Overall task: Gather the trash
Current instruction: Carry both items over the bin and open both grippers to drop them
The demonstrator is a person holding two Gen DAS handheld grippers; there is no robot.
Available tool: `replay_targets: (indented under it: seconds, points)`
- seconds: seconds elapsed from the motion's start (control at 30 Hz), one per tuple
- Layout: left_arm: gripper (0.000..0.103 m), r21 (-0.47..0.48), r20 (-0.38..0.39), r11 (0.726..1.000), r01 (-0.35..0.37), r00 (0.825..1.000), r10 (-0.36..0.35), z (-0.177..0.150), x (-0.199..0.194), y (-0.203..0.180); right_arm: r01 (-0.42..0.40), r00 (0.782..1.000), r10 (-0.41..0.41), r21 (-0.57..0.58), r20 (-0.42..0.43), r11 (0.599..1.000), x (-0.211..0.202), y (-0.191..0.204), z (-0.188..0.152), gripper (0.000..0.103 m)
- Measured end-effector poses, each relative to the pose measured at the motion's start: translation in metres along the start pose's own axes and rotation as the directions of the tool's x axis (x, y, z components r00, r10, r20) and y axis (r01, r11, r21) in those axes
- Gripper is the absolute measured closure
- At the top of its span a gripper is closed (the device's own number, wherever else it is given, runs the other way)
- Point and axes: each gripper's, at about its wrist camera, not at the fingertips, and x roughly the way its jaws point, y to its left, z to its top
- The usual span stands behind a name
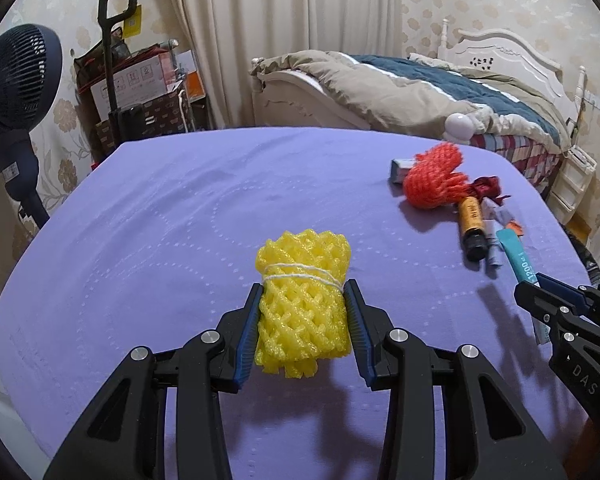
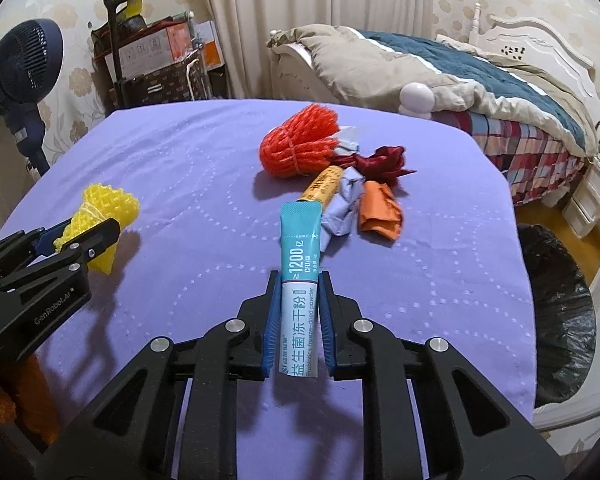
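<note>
My left gripper is shut on a yellow foam net tied with white string, held just over the purple cloth. My right gripper is shut on a teal and white powder sachet that sticks out forward between the pads. Beyond it lies a heap of trash: a red foam net, an orange tube, a crumpled pale blue wrapper, an orange wrapper and a dark red ribbon. The left gripper with the yellow net shows at the left of the right wrist view.
A bin lined with a black bag stands off the table's right edge. Behind the table are a bed, a dark fan at the left, and boxes with a hand trolley by the curtain.
</note>
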Motion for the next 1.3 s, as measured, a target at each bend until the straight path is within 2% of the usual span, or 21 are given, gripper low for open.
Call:
replay_targets:
  seconds: [0.33,0.57,1.0,1.3]
  points:
    - [0.062,0.041,0.032,0.997,0.070,0.997,-0.072,0.007,-0.011,-0.042,0.055,0.997,-0.058,0.057,0.044,0.997,-0.020,-0.037,-0.001,0.085]
    - [0.062,0.088,0.056,0.986,0.140,0.988,-0.145,0.016,-0.017,-0.084,0.130,0.988,-0.140,0.135,0.071,0.982,-0.036,-0.086,-0.003,0.085]
    - [0.062,0.228,0.073,0.929,0.292,0.946,-0.315,0.042,-0.013,-0.196,0.283,0.946,-0.316,0.291,0.073,0.914,-0.058,-0.196,-0.014,0.085]
    - [0.062,0.289,0.039,0.892,0.347,0.927,-0.373,0.051,0.006,-0.266,0.337,0.926,-0.375,0.353,0.041,0.873,-0.056,-0.254,-0.024,0.085]
